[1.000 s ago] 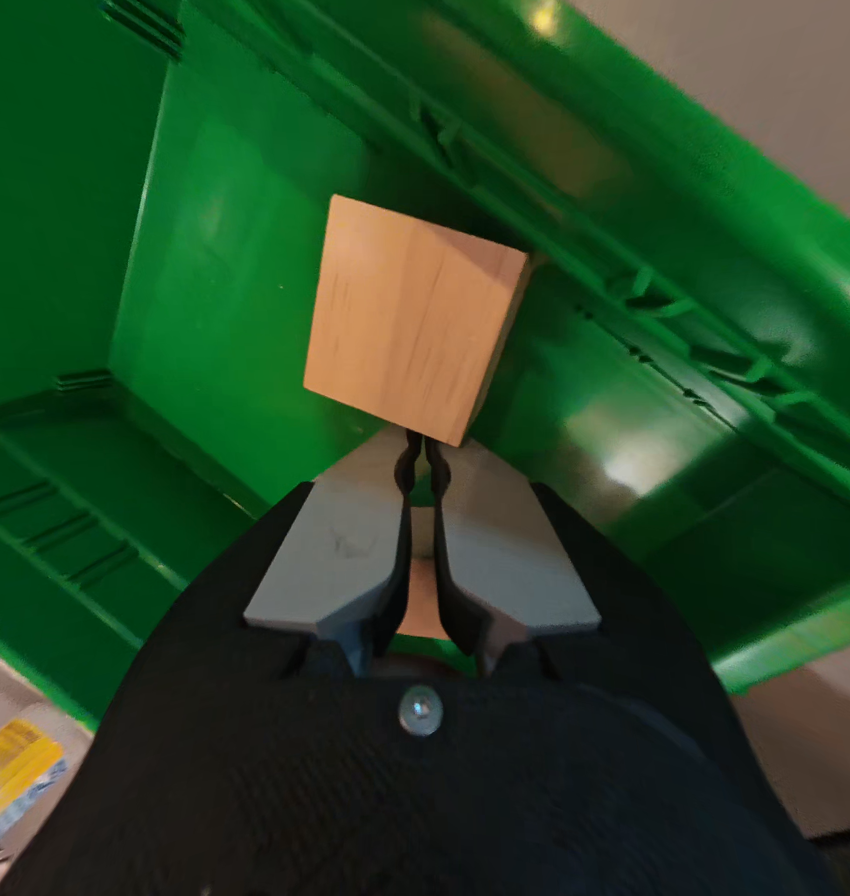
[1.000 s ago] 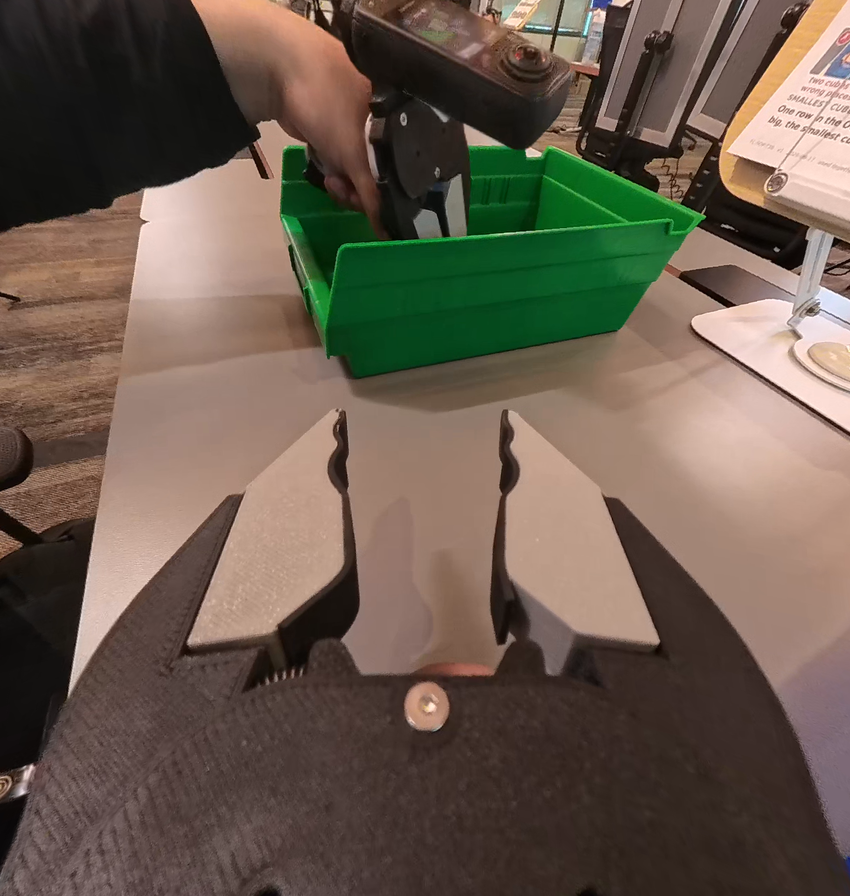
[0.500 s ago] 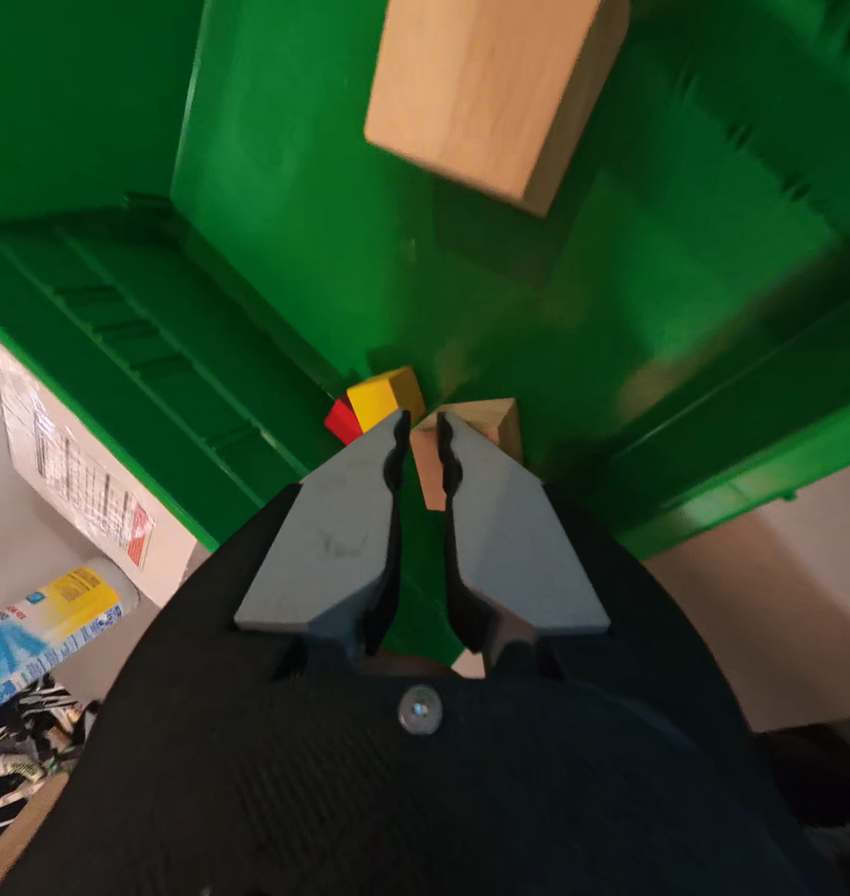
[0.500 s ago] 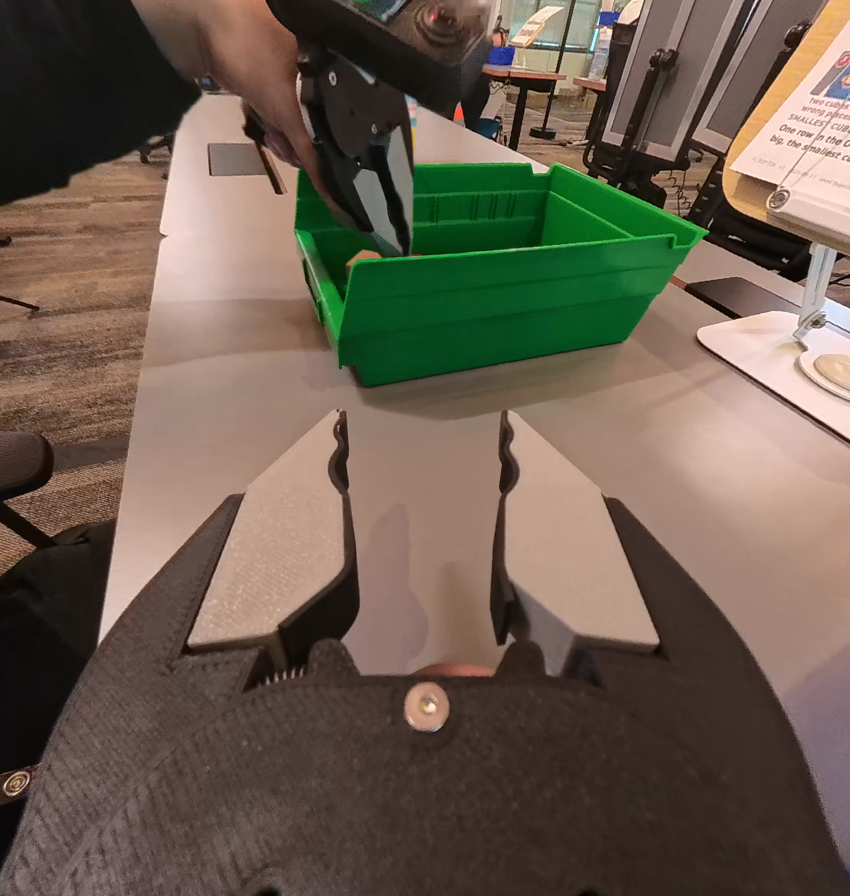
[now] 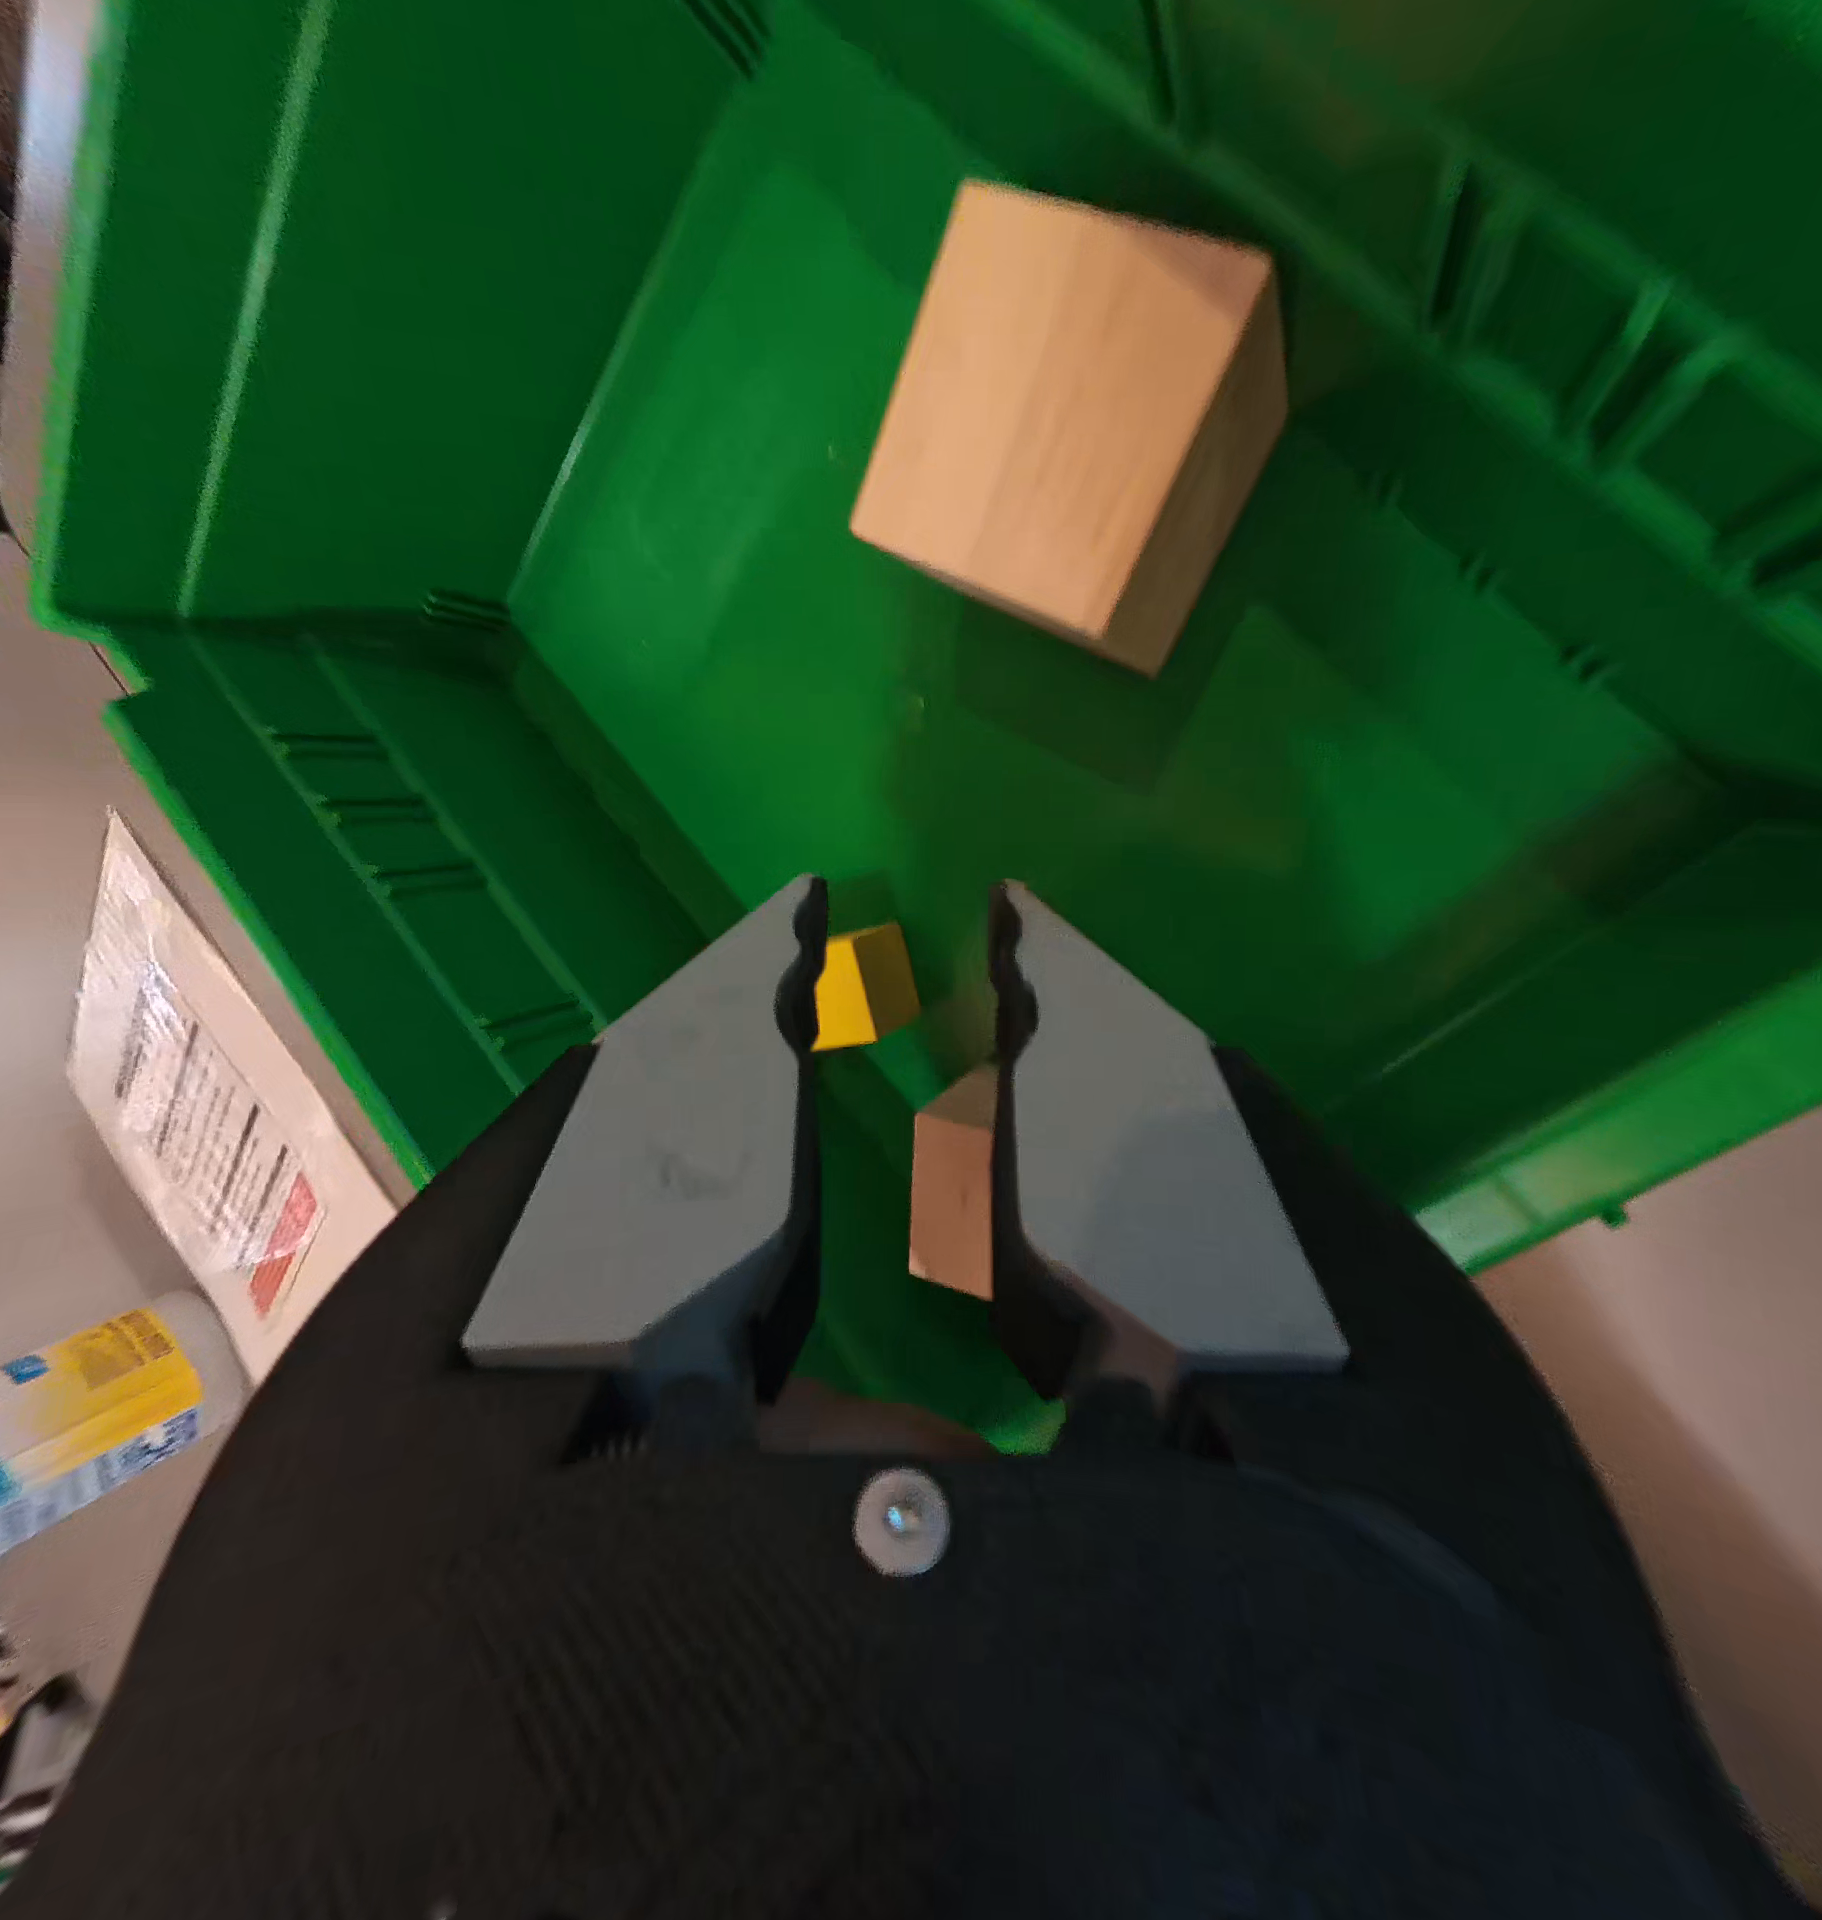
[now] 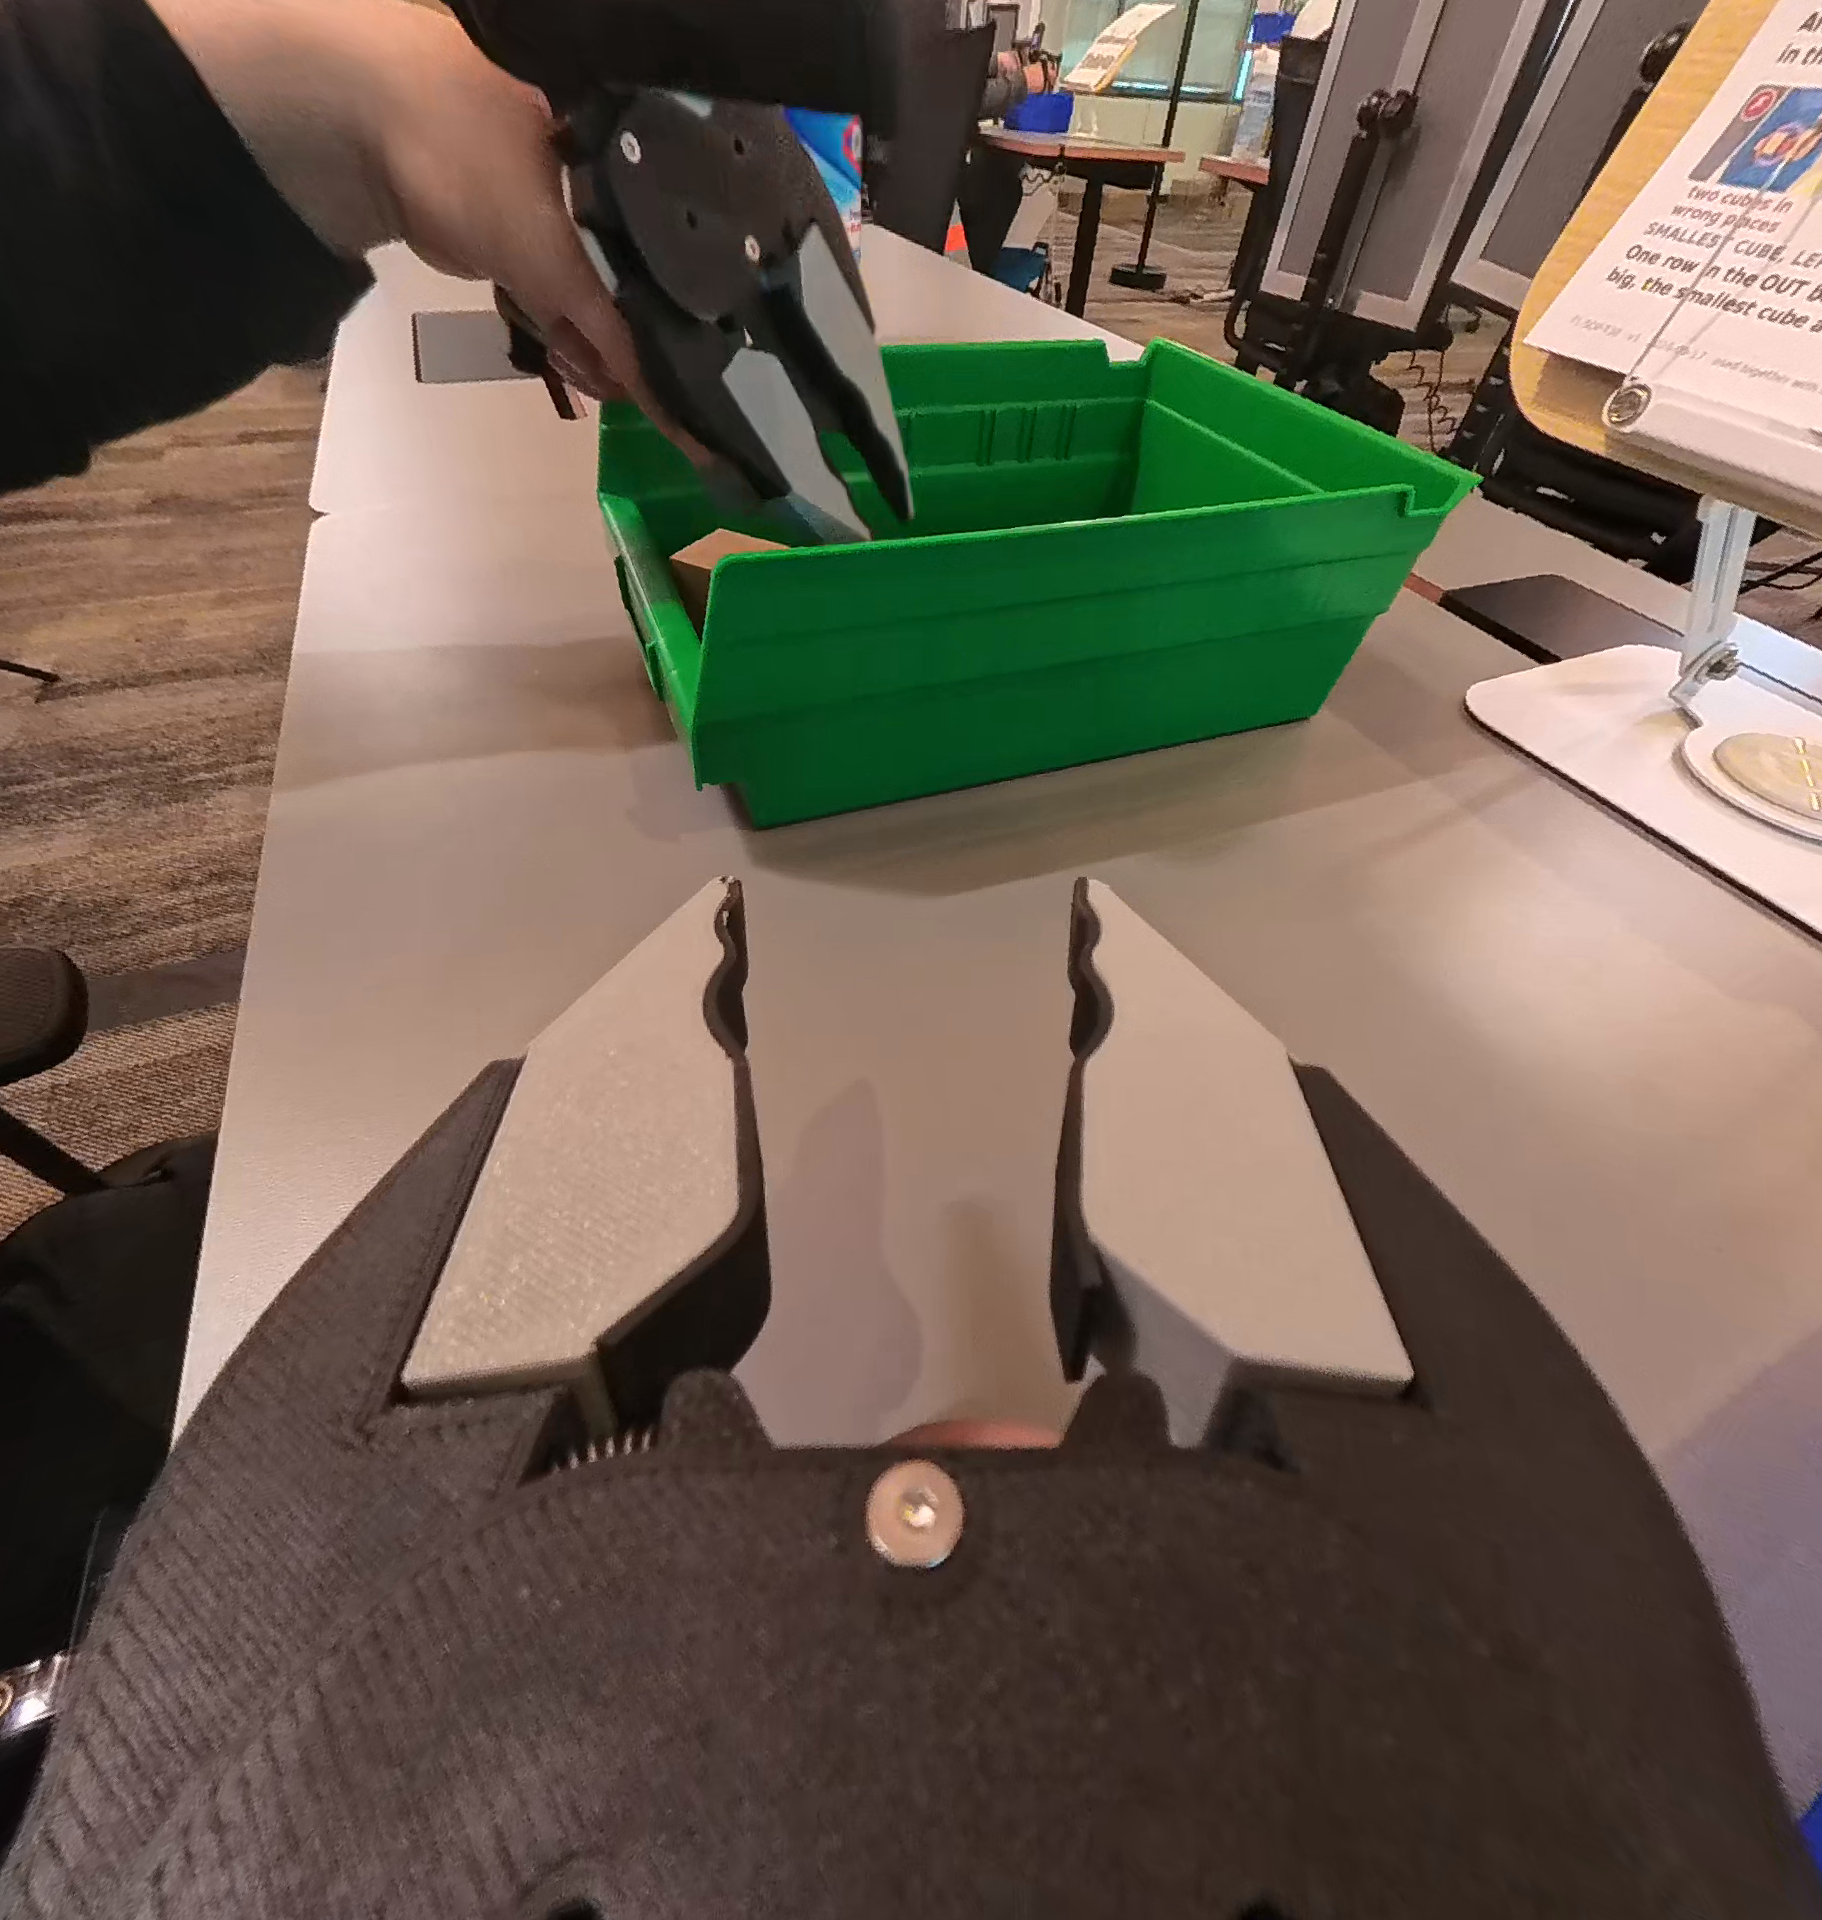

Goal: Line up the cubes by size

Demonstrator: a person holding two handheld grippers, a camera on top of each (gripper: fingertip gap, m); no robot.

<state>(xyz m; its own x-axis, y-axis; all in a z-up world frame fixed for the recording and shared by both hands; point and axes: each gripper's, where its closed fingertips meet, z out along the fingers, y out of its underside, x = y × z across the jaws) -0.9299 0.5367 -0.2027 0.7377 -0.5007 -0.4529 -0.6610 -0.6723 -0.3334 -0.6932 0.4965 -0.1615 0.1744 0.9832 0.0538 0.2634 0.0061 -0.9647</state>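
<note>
A large plain wooden cube (image 5: 1063, 416) lies on the floor of the green bin (image 5: 367, 312). A small yellow cube (image 5: 865, 987) and a mid-size wooden cube (image 5: 954, 1195) lie near the bin's corner, seen between my left gripper's fingers. My left gripper (image 5: 902, 914) is open and empty above them. In the right wrist view it (image 6: 876, 514) hovers over the green bin's (image 6: 1042, 665) left end, where a wooden cube's (image 6: 704, 566) corner shows. My right gripper (image 6: 902, 904) is open and empty over the grey table.
A laminated sheet (image 5: 190, 1081) and a blue and yellow container (image 5: 65, 1403) lie on the table beside the bin. A white stand with an instruction board (image 6: 1717, 260) stands at the right. A chair (image 6: 3, 1039) is at the table's left edge.
My left gripper has opened and lifted back above the bin's near corner; the red cube beside the yellow one is now hidden behind a finger. My right gripper has stayed open over the table.
</note>
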